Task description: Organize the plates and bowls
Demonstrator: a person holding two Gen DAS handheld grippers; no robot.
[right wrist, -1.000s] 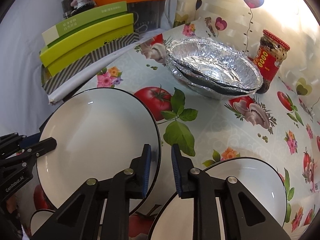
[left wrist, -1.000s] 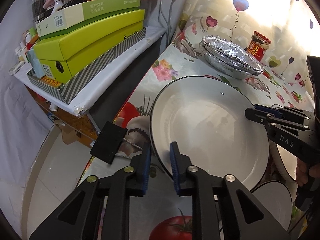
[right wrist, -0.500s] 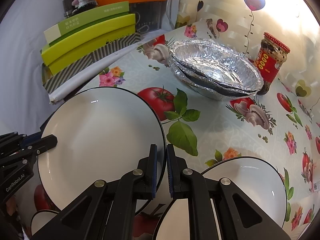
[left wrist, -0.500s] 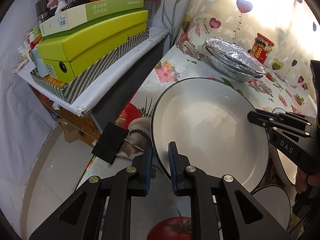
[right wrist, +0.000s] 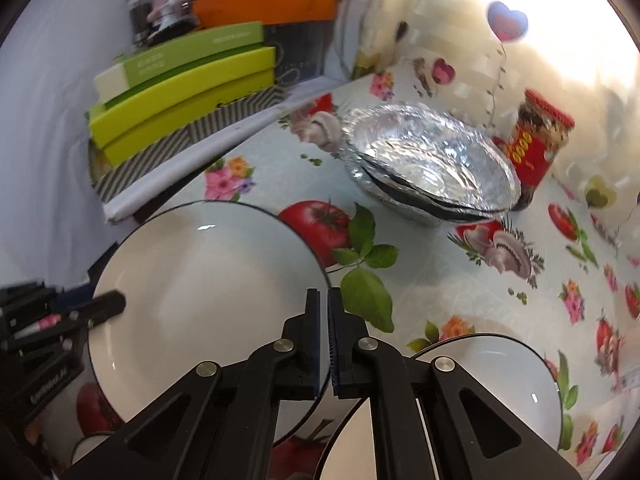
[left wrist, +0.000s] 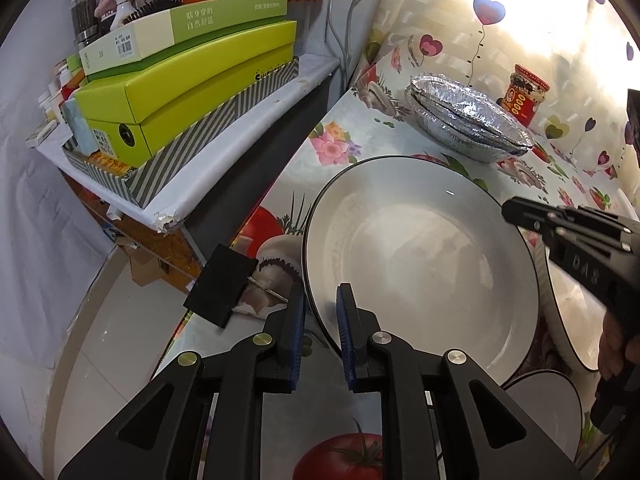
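Note:
A large white plate with a black rim is held off the table between both grippers. My right gripper is shut on its right rim; the plate shows there too. My left gripper straddles its left rim with the jaws a little apart, so the plate's edge sits in the gap. A second white dish lies on the table under the right gripper. A smaller white dish lies at the lower right.
Stacked foil pans and a red jar stand at the back of the flowered tablecloth. A shelf with green boxes runs along the left. A black binder clip grips the table's left edge.
My right gripper has closed on the plate's rim and lifted it, tilting the plate up. My left gripper's jaws have widened slightly around the other rim.

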